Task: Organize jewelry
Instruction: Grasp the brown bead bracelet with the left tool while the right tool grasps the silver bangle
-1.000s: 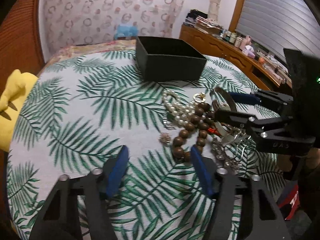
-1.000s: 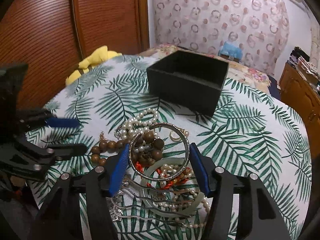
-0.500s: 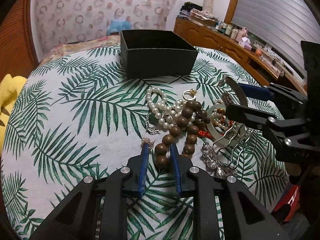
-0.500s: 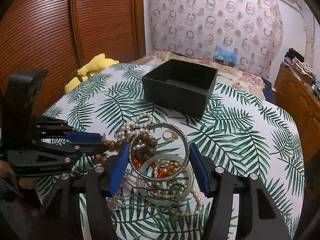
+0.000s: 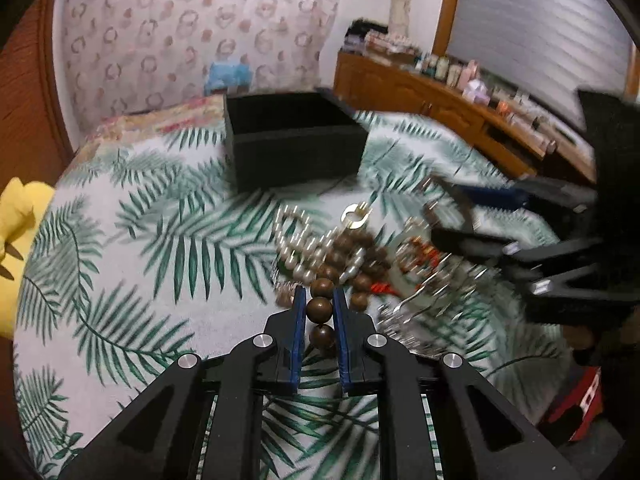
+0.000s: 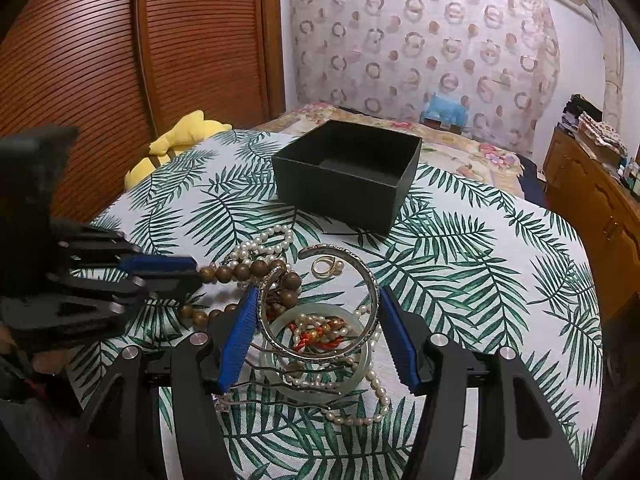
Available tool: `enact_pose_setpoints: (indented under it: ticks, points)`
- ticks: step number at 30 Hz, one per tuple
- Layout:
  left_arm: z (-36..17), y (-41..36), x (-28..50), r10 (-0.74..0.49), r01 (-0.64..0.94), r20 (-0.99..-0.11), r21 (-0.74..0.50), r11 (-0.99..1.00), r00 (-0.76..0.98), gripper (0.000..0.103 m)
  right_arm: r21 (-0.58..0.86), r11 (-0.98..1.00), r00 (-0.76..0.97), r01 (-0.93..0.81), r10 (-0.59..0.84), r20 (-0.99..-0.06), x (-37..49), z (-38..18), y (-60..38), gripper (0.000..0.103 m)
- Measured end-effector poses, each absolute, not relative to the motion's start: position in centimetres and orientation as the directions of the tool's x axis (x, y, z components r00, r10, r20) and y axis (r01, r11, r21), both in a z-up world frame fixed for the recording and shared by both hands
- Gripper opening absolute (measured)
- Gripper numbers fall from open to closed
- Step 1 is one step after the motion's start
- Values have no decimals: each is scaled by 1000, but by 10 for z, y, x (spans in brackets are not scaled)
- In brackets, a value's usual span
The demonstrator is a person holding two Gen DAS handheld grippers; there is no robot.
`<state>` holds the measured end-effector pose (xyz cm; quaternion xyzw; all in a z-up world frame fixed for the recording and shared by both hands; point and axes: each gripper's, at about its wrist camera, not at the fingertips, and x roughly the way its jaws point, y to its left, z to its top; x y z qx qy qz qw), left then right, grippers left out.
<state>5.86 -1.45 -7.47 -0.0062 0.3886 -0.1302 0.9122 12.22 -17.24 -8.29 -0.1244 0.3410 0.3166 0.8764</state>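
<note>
No text, label, brand, number or sign can be read anywhere in either camera view.

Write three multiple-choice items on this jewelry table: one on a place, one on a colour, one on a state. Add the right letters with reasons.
1. Where does the black box stand?
A. beyond the jewelry pile
B. on top of the pile
C. on the floor

2. What colour are the beads of the strand between the left gripper's fingers?
A. white
B. brown
C. red

3. How does the right gripper stand?
A. shut on a pearl
B. fingers on either side of the silver bangle
C. inside the box

Answers: 1 A, the box sits on the leaf-print cloth past the pile. 2 B, the clamped wooden beads are brown. 3 B, the blue pads flank the bangle; contact cannot be told.
</note>
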Motion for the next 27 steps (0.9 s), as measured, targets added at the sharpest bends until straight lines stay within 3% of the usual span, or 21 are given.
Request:
enact_pose_setpoints:
  ticks: [11, 27]
  points:
    - [-7, -16, 58, -288, 286, -607, -103, 953, 741, 12, -25, 761, 587, -649, 479, -653, 128, -61, -170, 63]
    - [27, -1, 94, -253, 262, -544, -63, 963, 800, 12, -54, 757, 607, -652, 477, -635, 181, -49, -157, 63]
